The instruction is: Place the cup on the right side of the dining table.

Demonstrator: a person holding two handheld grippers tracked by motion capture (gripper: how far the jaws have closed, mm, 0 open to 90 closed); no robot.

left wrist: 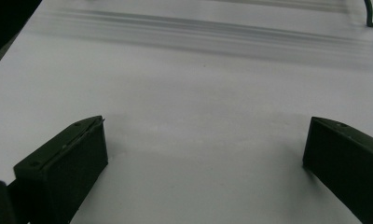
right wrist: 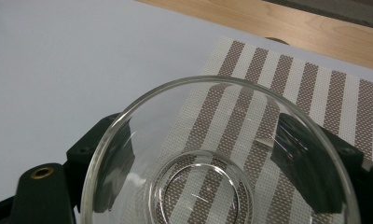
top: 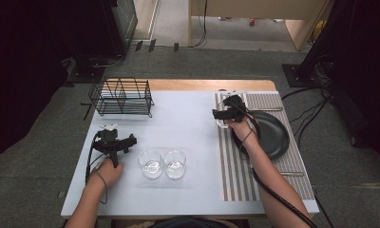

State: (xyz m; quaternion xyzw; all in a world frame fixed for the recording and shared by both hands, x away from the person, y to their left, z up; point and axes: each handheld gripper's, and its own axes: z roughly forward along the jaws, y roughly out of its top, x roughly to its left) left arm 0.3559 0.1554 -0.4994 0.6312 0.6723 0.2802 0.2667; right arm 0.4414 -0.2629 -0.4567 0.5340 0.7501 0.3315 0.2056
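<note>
1. My right tool (top: 224, 115) sits at the upper right of the high view, over the left edge of the brown-and-white striped woven placemat (top: 266, 183). In the right gripper view its two black jaws stand on either side of a clear round glass bowl (right wrist: 217, 158). The jaws look pressed against the bowl's wall, so I judge that I am grasping it.

2. I take the step in hand to be handling this third bowl at the mat. Whether it rests on the mat or hangs just above it I cannot tell.

3. My left tool (top: 113, 140) is at the middle left of the high view, over the pale blue surface (top: 188, 109). In the left gripper view its jaws stand wide apart with nothing between them, so it is released.

4. Two more clear glass bowls (top: 162, 163) stand touching side by side at the lower centre of the high view, between my hands.

5. As I judge it, the next move calls for a steady, level carry. Glass is slippery in hard jaws, so I must not loosen my squeeze.

6. A black round plate (top: 273, 135) lies on the mat just right of my right hand, partly covered by it. A black wire rack (top: 121, 97) stands at the upper left of the surface.

7. In the high view the held bowl is nearly hidden under my tool. The top of the left gripper view is smeared with blur.
</note>
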